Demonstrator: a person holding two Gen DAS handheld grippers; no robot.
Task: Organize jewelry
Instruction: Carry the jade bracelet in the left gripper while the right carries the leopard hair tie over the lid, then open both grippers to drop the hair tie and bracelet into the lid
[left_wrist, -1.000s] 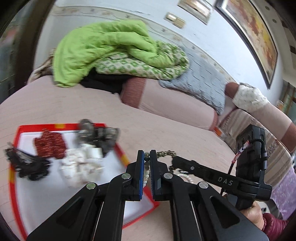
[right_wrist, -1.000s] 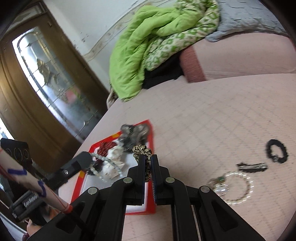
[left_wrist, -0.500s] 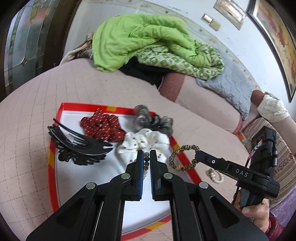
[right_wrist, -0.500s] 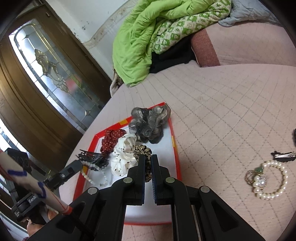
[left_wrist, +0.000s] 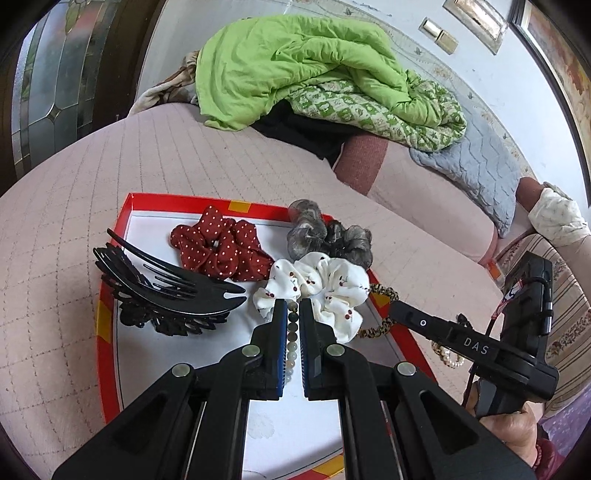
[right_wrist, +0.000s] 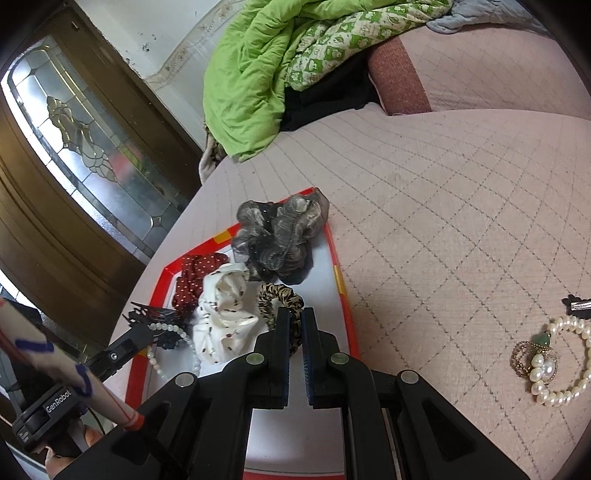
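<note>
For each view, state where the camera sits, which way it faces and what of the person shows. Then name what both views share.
Left wrist: rides the left gripper, looking down its fingers at the red tray; a bead bracelet is clamped between its pads. The right gripper and the hand holding it show at right.
Right wrist: rides the right gripper, shut on a leopard scrunchie, facing the tray from the other side; the left gripper shows at lower left.
Shared: tray, white scrunchie, green quilt.

**Both grippers now over the tray**

Left gripper (left_wrist: 294, 314) carried its bead bracelet (left_wrist: 291, 339) from the tray's right edge in over the red tray (left_wrist: 110, 306). Right gripper (right_wrist: 294, 325) brought the leopard scrunchie (right_wrist: 280, 299) lower, next to the white scrunchie (right_wrist: 221, 314).
</note>
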